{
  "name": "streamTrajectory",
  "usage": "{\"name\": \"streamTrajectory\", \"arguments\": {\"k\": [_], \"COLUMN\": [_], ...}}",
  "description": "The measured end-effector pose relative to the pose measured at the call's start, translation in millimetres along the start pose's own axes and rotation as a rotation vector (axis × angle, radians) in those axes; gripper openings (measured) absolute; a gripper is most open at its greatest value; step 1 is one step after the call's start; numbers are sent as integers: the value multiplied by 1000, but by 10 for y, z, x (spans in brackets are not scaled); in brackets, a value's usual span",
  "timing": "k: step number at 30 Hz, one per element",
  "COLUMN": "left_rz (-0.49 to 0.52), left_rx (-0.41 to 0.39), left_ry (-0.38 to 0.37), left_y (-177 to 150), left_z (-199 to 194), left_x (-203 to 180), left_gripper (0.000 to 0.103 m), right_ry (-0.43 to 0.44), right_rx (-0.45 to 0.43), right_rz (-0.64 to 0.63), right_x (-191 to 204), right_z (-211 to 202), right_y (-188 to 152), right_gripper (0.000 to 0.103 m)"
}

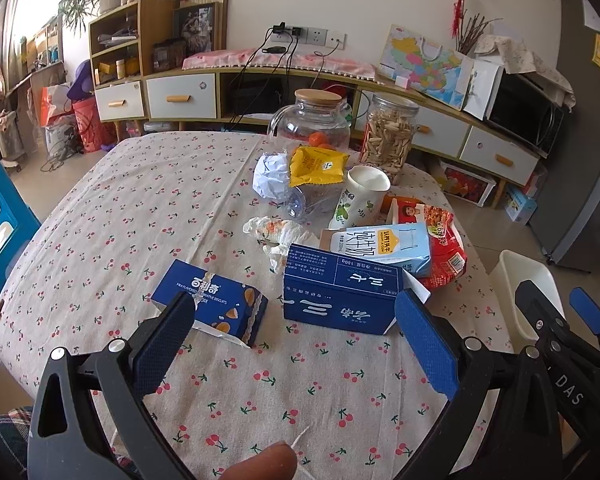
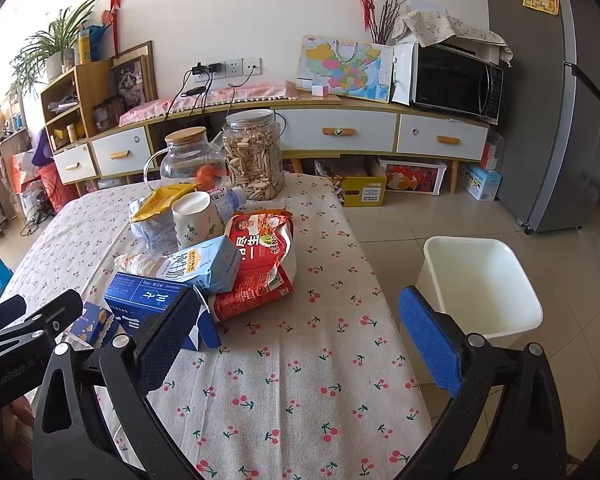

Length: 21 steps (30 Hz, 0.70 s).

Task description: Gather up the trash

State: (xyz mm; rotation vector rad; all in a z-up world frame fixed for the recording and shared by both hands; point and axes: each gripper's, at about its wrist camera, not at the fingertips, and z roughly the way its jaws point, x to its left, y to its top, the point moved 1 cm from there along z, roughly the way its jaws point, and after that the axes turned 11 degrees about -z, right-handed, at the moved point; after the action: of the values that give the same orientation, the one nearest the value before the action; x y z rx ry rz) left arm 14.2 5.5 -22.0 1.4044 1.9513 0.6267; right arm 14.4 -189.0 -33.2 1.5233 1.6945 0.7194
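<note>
Trash lies on the cherry-print table [image 1: 120,208]: a small blue biscuit box [image 1: 212,300], a larger blue box [image 1: 340,300], a light-blue milk carton [image 1: 384,246], a red snack bag [image 1: 446,248], a crumpled tissue [image 1: 278,234], a paper cup [image 1: 360,196], a yellow wrapper [image 1: 316,164] and crumpled plastic [image 1: 270,176]. My left gripper [image 1: 296,332] is open and empty, just short of the two blue boxes. My right gripper [image 2: 296,336] is open and empty over the table's right part, beside the larger blue box [image 2: 148,300]. A white bin [image 2: 480,280] stands on the floor to the right of the table.
A glass jug with a wooden lid [image 1: 312,120] and a jar of seeds [image 1: 388,132] stand at the table's far edge. A low cabinet [image 2: 340,128] with a microwave [image 2: 456,80] lines the wall. A grey fridge [image 2: 560,100] stands at right. A blue chair [image 1: 0,216] is at left.
</note>
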Motion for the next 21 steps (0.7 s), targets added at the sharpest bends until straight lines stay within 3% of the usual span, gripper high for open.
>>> {"name": "streamTrajectory", "arguments": {"k": [21], "left_rz": [-4], "left_rx": [6], "left_ry": [6], "left_y": [-18], "left_z": [20], "left_x": [22], "left_gripper": [97], "right_ry": [2], "right_rx": [3], "right_rz": [1], "right_x": [1], "right_z": [15], "right_y": [-2], "right_gripper": [96]}}
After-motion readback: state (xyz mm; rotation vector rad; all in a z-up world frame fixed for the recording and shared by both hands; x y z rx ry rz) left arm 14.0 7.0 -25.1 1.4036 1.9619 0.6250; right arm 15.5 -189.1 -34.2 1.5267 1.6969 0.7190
